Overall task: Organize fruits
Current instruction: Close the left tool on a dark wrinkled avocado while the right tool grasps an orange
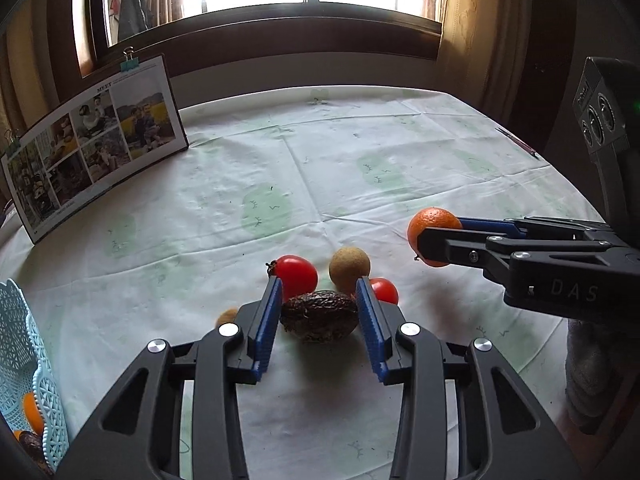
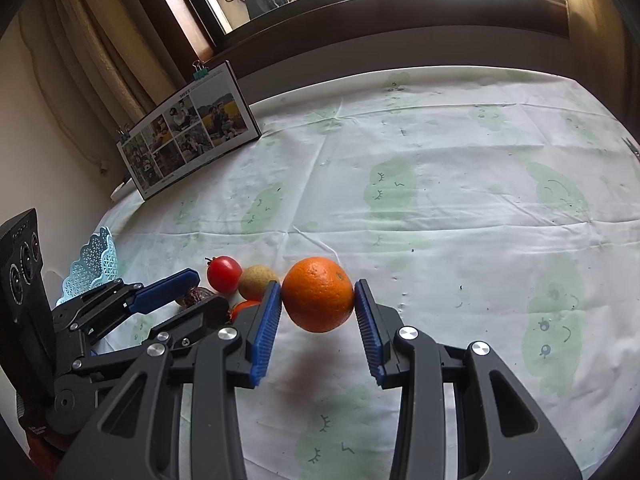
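Note:
A dark wrinkled fruit [image 1: 318, 316] sits low over the tablecloth, and my left gripper [image 1: 320, 292] is shut on it, both blue pads [image 1: 268, 320] touching its sides. In the right wrist view the same gripper [image 2: 208, 290] comes in from the left with the dark fruit [image 2: 196, 295] between its fingers. My right gripper [image 2: 317, 286] is shut on an orange [image 2: 318, 294] held above the cloth, its shadow below; from the left wrist view the orange [image 1: 434, 224] hangs at the right. Two red tomatoes [image 1: 296, 276] [image 1: 385, 290] and a tan round fruit [image 1: 349, 266] lie just beyond the dark fruit.
A light blue lattice basket [image 1: 24, 360] stands at the left edge, with an orange and a dark fruit inside. A small tan fruit [image 1: 228, 315] lies left of my fingers. A clipped photo board [image 1: 96, 152] leans at the back left. A pen [image 1: 518, 143] lies far right.

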Demonstrator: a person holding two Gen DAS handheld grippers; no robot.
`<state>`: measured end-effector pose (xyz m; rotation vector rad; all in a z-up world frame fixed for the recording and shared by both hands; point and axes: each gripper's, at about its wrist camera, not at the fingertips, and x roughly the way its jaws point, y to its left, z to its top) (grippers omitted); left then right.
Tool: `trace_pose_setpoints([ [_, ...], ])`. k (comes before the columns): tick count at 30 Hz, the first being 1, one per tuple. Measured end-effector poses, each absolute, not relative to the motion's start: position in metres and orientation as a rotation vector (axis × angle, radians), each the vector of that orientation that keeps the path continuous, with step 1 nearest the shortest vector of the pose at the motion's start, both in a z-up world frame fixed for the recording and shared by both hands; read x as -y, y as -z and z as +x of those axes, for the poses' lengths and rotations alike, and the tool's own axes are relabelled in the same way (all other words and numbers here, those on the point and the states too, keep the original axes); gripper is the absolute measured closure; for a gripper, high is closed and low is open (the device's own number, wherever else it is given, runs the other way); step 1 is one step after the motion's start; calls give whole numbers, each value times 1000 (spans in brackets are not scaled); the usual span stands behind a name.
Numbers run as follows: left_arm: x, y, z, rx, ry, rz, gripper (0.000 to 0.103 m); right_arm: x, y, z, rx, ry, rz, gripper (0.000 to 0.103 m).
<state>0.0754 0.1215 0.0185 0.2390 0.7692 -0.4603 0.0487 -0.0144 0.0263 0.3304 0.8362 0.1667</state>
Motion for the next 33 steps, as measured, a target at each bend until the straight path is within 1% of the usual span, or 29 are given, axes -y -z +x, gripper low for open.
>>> trace_pose_setpoints([
  [7,-130,-21,67,-785,440,201,64,16,-29,47,-826,-170,339,65],
  [9,-132,-22,63,-785,433,196,68,15,-29,47,-828,-171,338,65],
  [14,-132,-18,58,-802,416,200,68,15,-30,46,-824,-175,339,65],
  [17,-134,-14,55,-803,387,207,63,16,-31,46,-823,-174,343,65],
  [19,-137,-13,53,-808,366,197,44,15,-31,46,-824,-176,344,65],
  [21,-140,-11,54,-814,353,186,40,15,-31,46,-824,-180,342,65],
  [27,-140,-3,60,-849,357,174,40,15,-31,45,-823,-180,340,65],
  [29,-139,-1,61,-861,377,165,51,14,-31,45,-824,-180,339,65],
  [30,-138,-1,62,-866,387,163,62,14,-30,45,-825,-181,338,65],
  [33,-137,-1,60,-863,396,164,62,13,-30,45,-825,-182,335,65],
])
